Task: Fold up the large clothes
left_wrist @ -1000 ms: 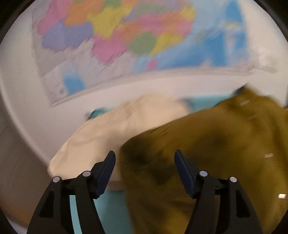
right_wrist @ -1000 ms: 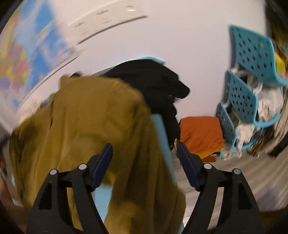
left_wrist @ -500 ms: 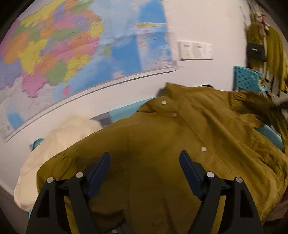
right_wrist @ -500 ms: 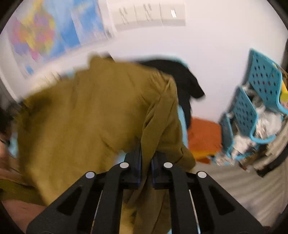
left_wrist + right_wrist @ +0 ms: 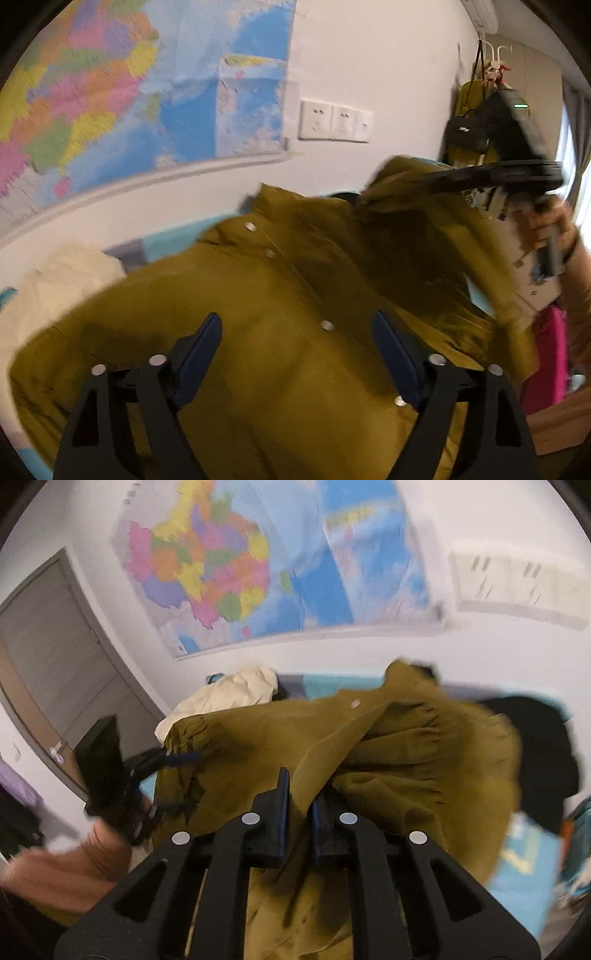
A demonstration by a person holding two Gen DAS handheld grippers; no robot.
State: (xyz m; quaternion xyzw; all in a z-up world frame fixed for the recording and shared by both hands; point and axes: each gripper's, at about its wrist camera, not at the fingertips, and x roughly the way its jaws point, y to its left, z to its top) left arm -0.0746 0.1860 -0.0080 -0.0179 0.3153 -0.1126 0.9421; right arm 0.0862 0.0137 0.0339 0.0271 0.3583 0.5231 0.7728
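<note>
An olive shirt (image 5: pixel 332 266) with snap buttons lies spread over a teal table top (image 5: pixel 166 240). My left gripper (image 5: pixel 295 321) hovers just above the shirt's front. Its jaws are wide and opening, and grip nothing. A hand holds my right gripper (image 5: pixel 399 184) at the upper right, lifting a sleeve edge. In the right wrist view, my right gripper (image 5: pixel 300 794) is shut on a fold of the olive shirt (image 5: pixel 406 757). Its jaws are easing open slightly around the cloth. One blue finger (image 5: pixel 183 757) of the left gripper shows at the shirt's left edge.
A cream garment (image 5: pixel 55 288) lies bunched at the table's left, and a black garment (image 5: pixel 535 746) at its right. A coloured map (image 5: pixel 110 92) and wall sockets (image 5: pixel 334 122) are on the wall behind. There is a grey door (image 5: pixel 48 646) at the left and a pink case (image 5: pixel 546 358) at the right.
My right gripper has shut on the shirt's edge and raised it, swinging towards the map. My left gripper has swung right over the shirt, and its jaws are wider.
</note>
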